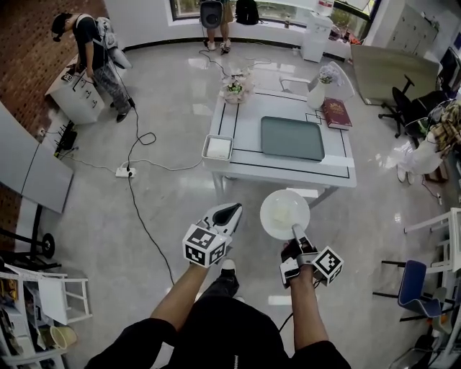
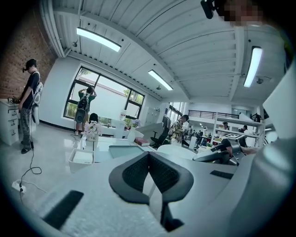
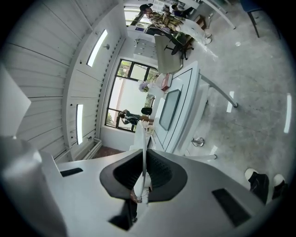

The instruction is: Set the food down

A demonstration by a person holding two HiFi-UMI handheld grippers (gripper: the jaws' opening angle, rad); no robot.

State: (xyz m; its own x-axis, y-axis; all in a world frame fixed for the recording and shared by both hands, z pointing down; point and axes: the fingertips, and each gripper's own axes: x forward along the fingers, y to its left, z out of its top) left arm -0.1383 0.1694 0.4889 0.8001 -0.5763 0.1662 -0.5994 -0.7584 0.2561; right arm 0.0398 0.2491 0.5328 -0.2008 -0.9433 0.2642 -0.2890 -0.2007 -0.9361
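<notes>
Far left, one person (image 1: 92, 45) stood by a small cabinet, and a second person (image 1: 217, 18) stood by the window. One plug strip (image 1: 124, 171) lay on the grey floor. One black cable (image 1: 148, 230) ran from it toward the holder's feet.

There was one white counter (image 1: 288, 171). At its left corner sat one white tray (image 1: 217, 158). Behind the tray stood one bunch of flowers (image 1: 235, 88).

There were two tongs. The left tongs (image 1: 232, 211) hung over the floor, short of the counter's near edge. In the left gripper view the left tongs (image 2: 149, 173) were pressed together with nothing between them.

One flat green mat (image 1: 292, 138) lay in the middle of the counter, well apart from the tray.

One plate (image 1: 272, 216) was up in the air over the floor, just short of the counter's near edge. It was round and white. Something pale lay in its middle, too faint to name. The right tongs (image 1: 297, 234) pinched its near rim. In the right gripper view the plate (image 3: 141, 139) showed edge-on, thin as a line, with the right tongs (image 3: 143, 173) squeezing it.

Further right on the counter stood one white vase (image 1: 318, 92) and one red book (image 1: 336, 113). Wide floor lay between the person and the counter. One black chair (image 1: 407, 101) and one blue chair (image 1: 413, 287) stood off to the right.
</notes>
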